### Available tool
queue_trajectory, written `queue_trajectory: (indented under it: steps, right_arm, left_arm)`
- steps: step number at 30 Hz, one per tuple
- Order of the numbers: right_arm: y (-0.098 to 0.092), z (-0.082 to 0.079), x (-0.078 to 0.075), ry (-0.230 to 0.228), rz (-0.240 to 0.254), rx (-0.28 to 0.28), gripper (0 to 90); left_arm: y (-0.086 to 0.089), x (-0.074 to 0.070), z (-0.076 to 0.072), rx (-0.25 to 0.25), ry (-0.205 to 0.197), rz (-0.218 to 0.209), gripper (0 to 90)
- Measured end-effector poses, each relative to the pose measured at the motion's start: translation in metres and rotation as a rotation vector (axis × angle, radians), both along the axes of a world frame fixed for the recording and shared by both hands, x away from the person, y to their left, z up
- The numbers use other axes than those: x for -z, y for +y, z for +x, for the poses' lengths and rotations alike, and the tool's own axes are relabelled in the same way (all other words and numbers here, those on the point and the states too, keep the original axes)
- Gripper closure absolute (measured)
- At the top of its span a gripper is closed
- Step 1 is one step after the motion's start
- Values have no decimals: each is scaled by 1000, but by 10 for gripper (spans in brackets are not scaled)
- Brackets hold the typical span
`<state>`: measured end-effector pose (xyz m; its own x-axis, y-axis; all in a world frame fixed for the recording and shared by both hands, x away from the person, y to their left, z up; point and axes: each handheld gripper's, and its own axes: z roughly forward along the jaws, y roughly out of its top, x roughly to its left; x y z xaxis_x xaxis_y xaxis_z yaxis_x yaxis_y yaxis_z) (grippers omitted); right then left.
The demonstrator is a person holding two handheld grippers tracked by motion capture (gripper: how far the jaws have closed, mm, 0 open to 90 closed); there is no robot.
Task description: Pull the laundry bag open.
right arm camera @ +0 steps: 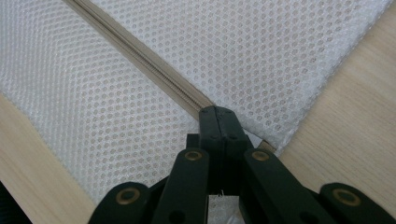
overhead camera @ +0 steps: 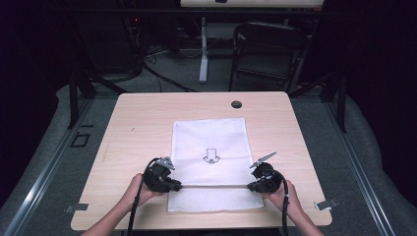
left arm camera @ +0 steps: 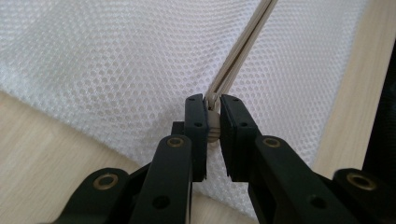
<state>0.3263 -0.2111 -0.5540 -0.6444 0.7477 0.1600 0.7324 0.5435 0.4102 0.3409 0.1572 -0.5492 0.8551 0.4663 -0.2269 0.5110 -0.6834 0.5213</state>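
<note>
One desk, one bag, two grippers, entered from largest to smallest:

- Desk (overhead camera: 147, 113): light wood top with rounded corners; a small dark round cap (overhead camera: 236, 104) sits near the far edge, right of centre.
- Mesh bag (overhead camera: 209, 135): white, flat, rectangular, lying at the middle of the desk and reaching almost to the near edge; a black arrow outline (overhead camera: 211, 156) is printed near its centre.
- Zipper (overhead camera: 214, 187): beige, running straight across the bag near its near end, from left side to right side; in the right gripper view (right arm camera: 140, 58) the teeth look meshed along the visible stretch.
- Left gripper (overhead camera: 178, 186): at the bag's left edge, jaws clamped on the zipper pull (left arm camera: 213, 122).
- Right gripper (overhead camera: 250, 187): at the bag's right edge, jaws pressed together on the zipper's end (right arm camera: 212, 112), pinning it.
- Progress, as judged: both holds are set, slider parked at the left end. If the work is opening the bag, the whole run toward the right end is left.
</note>
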Motion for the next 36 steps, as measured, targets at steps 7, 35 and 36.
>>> queue_trajectory:
  steps: [7,35,36]
  right_arm:
    - [0,0,0,4,9,1,900]
    - [-2,1,0,5,-5,-5,900]
    - [-1,1,0,-1,-1,7,900]
  left_arm:
    - [2,-2,-1,6,-11,4,818]
    - [42,8,-9,-69,30,7,818]
    - [38,7,-10,-55,21,24,818]
